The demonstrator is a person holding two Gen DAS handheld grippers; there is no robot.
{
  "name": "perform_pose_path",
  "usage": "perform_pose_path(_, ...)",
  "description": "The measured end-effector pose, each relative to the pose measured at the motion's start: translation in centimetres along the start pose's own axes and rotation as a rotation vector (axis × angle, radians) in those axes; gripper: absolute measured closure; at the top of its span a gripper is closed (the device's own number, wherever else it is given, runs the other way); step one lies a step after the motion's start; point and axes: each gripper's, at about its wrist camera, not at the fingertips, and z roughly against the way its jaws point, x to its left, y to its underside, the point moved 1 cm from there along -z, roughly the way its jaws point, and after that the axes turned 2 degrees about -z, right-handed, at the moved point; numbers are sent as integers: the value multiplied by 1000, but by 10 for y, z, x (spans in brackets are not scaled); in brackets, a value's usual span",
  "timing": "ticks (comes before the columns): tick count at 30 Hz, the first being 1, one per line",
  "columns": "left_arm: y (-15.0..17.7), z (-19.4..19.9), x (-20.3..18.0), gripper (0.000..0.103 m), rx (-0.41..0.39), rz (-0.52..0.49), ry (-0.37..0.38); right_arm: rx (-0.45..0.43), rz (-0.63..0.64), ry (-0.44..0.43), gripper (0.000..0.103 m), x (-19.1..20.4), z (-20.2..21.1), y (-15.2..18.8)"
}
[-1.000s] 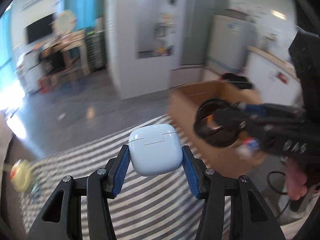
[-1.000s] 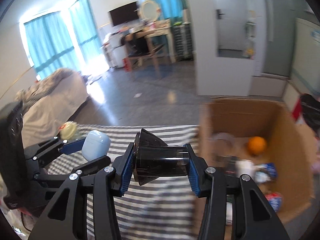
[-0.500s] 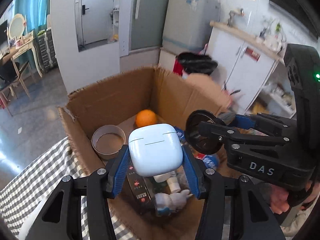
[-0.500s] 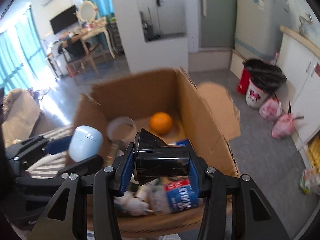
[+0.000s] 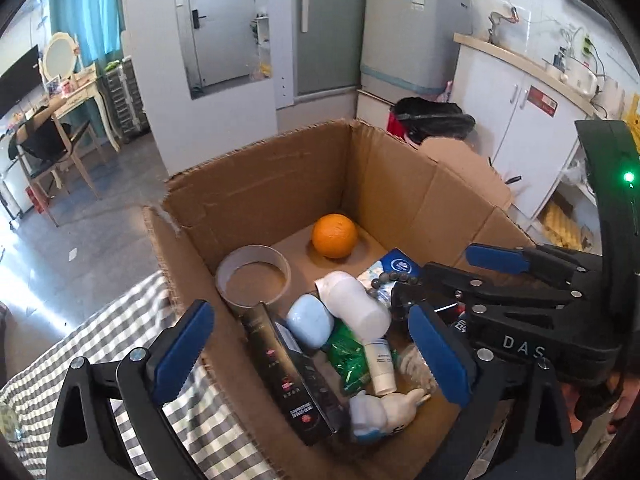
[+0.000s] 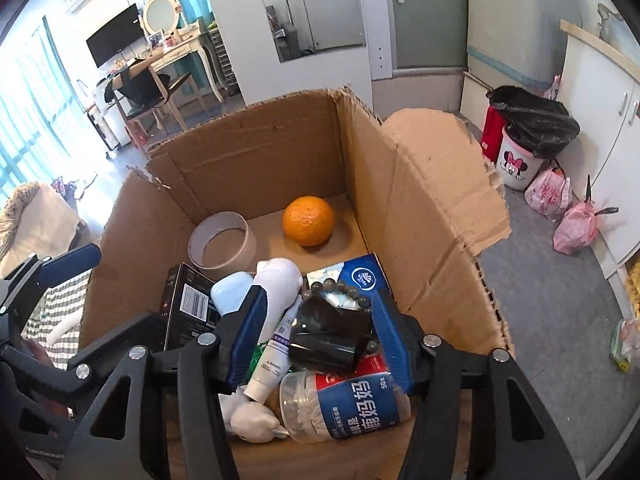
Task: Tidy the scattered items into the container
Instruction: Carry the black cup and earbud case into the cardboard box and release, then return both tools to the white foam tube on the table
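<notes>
the pale blue earbud case (image 5: 310,320) is seen lying inside the cardboard box (image 5: 256,168), wedged between a black carton (image 5: 292,372) and a white bottle (image 5: 356,304), where it is judged to have been dropped so it cannot roll out. the black cup-shaped piece (image 6: 330,334) rests on the pile beside a bead bracelet (image 6: 340,290) and above a blue-labelled jar (image 6: 352,404). the left claw (image 5: 308,356) is held with its jaws wide apart and nothing between them, poised over the near wall of the box. the right claw (image 6: 316,336) is likewise spread, its pads on either side of the black piece but apparently clear of it (contact cannot be ruled out). farther back an orange (image 6: 308,220) and a tape ring (image 6: 222,246) sit on the box floor. a checked cloth (image 5: 120,320) borders the box.
</notes>
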Motion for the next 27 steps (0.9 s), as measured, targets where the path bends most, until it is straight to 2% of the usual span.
perform_pose_path(4,2,27,16,3,-38,33,-3,-31,17,-16,49,8,15,-1)
perform_pose_path(8,14,66,38,3,-93,51,-52,-74,59,-43,49,24,39,-2)
perform_pose_path(14,55,128,101,0,-140,93,-207,-154,180,-105,49,67,80,1)
perform_pose_path(19,112,149,168,0,-87,126,-320,-181,276,-136,49,111,101,4)
perform_pose_path(24,173,146,224,0,-16,171,-342,-142,472,-160,49,180,97,18)
perform_pose_path(27,201,142,247,0,1,176,-327,-95,607,-140,45,231,79,33)
